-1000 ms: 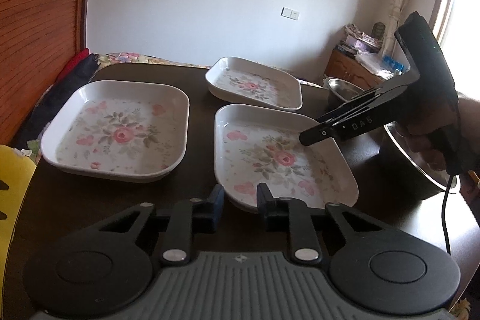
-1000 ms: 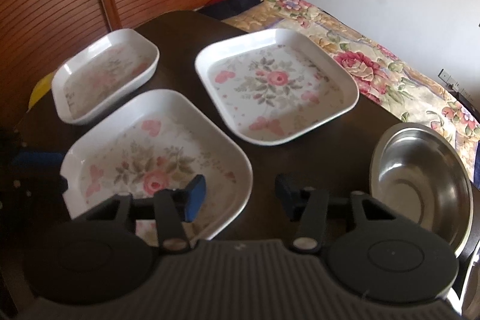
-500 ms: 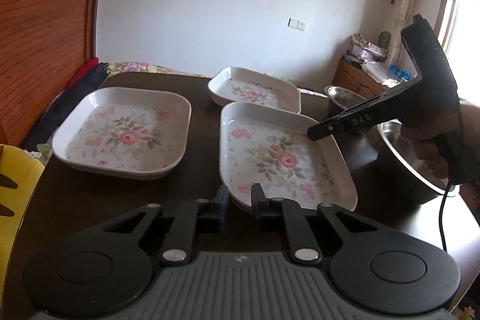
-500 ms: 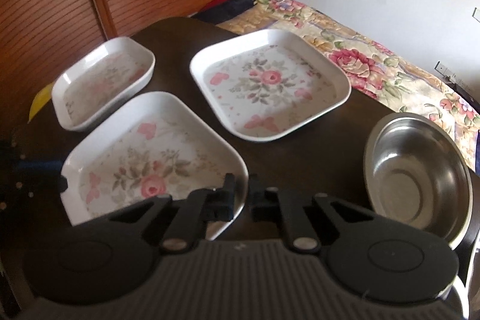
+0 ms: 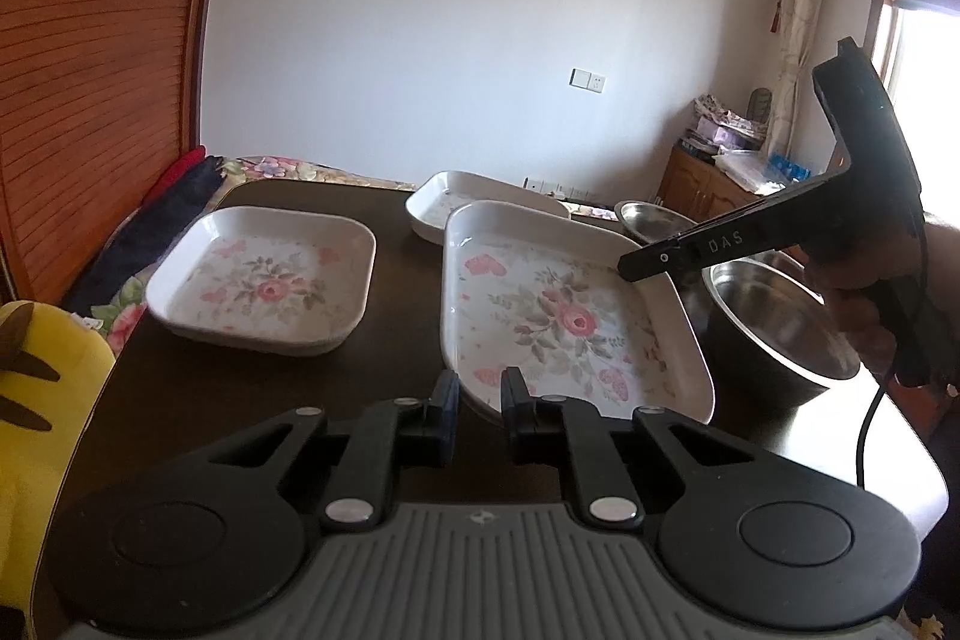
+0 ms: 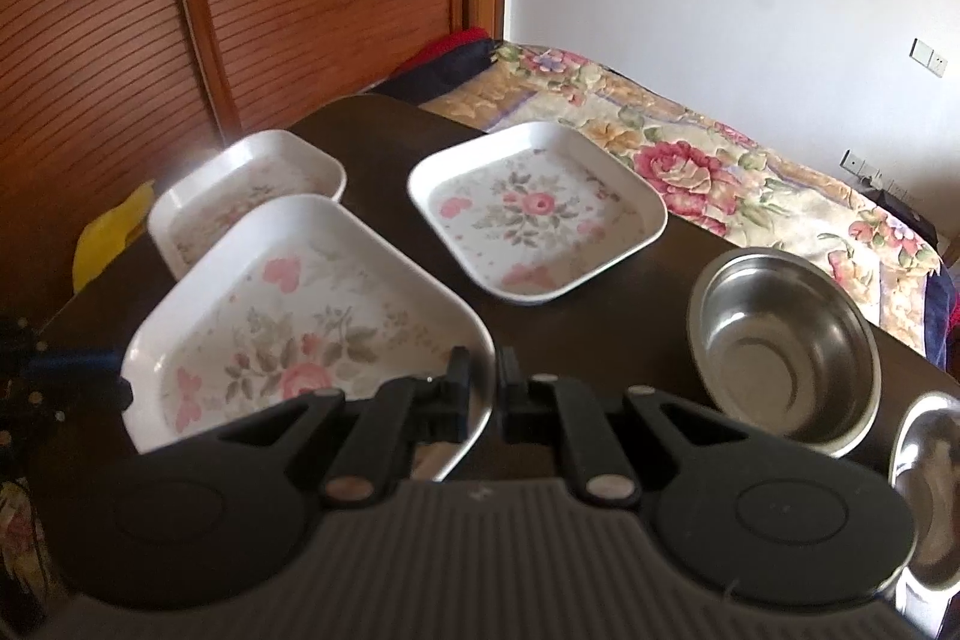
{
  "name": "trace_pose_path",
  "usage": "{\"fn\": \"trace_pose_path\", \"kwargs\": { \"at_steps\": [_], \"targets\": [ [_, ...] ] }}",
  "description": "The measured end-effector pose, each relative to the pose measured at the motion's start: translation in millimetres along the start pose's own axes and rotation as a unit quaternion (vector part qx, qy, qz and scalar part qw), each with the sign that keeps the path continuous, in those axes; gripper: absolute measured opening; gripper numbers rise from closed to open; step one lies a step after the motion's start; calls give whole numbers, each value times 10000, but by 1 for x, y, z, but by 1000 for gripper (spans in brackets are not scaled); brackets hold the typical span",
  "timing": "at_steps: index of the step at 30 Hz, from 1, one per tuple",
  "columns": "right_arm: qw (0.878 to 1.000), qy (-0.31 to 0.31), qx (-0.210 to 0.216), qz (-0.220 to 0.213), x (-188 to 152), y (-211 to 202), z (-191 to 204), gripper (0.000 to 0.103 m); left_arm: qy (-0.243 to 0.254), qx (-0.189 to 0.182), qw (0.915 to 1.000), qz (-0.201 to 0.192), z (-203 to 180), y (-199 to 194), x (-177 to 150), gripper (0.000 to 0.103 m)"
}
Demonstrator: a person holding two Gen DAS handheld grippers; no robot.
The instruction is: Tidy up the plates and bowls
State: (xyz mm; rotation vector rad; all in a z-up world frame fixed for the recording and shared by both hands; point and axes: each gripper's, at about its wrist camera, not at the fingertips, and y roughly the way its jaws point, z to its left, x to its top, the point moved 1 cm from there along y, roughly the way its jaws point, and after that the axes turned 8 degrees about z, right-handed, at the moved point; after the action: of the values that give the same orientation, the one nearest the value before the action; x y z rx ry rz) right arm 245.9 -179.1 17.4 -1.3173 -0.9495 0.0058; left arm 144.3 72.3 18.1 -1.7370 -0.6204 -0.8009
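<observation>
A: Start at the left gripper (image 5: pixel 480 403). Its jaws are pinched onto the near rim of the floral square plate (image 5: pixel 558 316), which sits at about twelve o'clock from it. The right gripper (image 6: pixel 483 391) clamps the same plate on another edge, jaws nearly together with only the thin rim between them. Seen from the left wrist, the right gripper's fingers reach in from three o'clock.

B: So both hold one plate. What worries you?

A: The grips are on a thin, glossy lip. If one hand rises faster than the other, I judge the plate tilts and may slide out of the pads.

B: And around it?

A: In the right wrist view a second floral plate (image 6: pixel 534 214) lies at one o'clock and a third floral plate (image 6: pixel 246 187) at eleven o'clock, partly behind the held plate's rim. A steel bowl (image 6: pixel 786 346) stands at three o'clock, with another steel bowl (image 6: pixel 930 484) at the frame edge. All are on the dark table (image 6: pixel 576 334).

B: The risk there?

A: Probably a swing clipping the neighbouring rim or knocking a bowl, or a stacked plate landing askew and rocking.
</observation>
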Motion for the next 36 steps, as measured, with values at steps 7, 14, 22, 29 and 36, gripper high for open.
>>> {"fn": "trace_pose_path", "kwargs": {
  "at_steps": [7, 14, 22, 29, 36],
  "targets": [
    [9999, -15, 98, 23, -23, 2, 17, 10, -167, 50, 9998, 124, 6, -10, -27, 45],
    [9997, -114, 169, 152, -40, 10, 34, 10, -267, 12, 9995, 152, 8, -18, -44, 45],
    [9996, -173, 140, 195, -45, 13, 43, 10, -273, 13, 9993, 245, 6, -16, -55, 45],
    [9994, -230, 73, 229, -45, 19, 45, 11, -211, -41, 9997, 151, 3, -16, -54, 44],
    [9990, -329, 8, 288, -50, 25, 55, 11, -194, -43, 9996, 204, 0, -10, -56, 40]
  ]
}}
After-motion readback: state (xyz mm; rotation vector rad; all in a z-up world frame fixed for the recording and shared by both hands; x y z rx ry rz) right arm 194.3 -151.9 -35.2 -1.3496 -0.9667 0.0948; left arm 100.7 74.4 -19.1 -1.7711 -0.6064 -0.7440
